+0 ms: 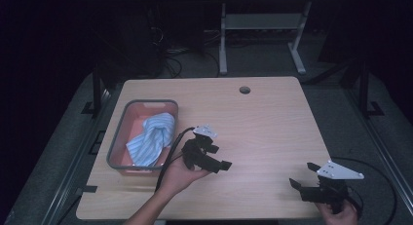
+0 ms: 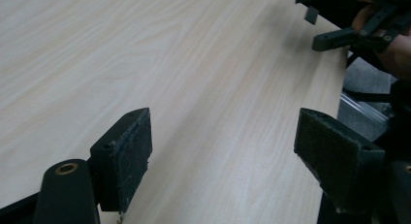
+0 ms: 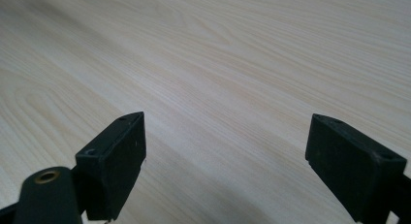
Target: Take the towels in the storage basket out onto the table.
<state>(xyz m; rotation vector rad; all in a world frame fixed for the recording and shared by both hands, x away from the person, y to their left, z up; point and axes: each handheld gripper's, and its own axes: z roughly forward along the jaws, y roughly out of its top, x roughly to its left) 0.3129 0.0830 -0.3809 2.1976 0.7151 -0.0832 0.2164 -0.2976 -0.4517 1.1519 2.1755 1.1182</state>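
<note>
A blue striped cloth [image 1: 152,137] lies bunched inside a grey bin [image 1: 116,137] with a reddish inside, at the table's left side. My left gripper [image 1: 220,157] is held in a hand just right of the bin, its jaws pointing right. Its jaws stand wide open over bare wood in the left gripper view [image 2: 223,141]. My right gripper [image 1: 302,175] sits at the front right corner, jaws pointing left. Those jaws are open too, with nothing between them in the right gripper view [image 3: 225,151]. The right gripper [image 2: 349,35] also appears far off in the left gripper view.
The light wooden table [image 1: 263,122] has a round cable hole [image 1: 245,90] near its back edge. Cables trail from both grippers. A white desk frame [image 1: 263,25] stands on the dark floor behind the table.
</note>
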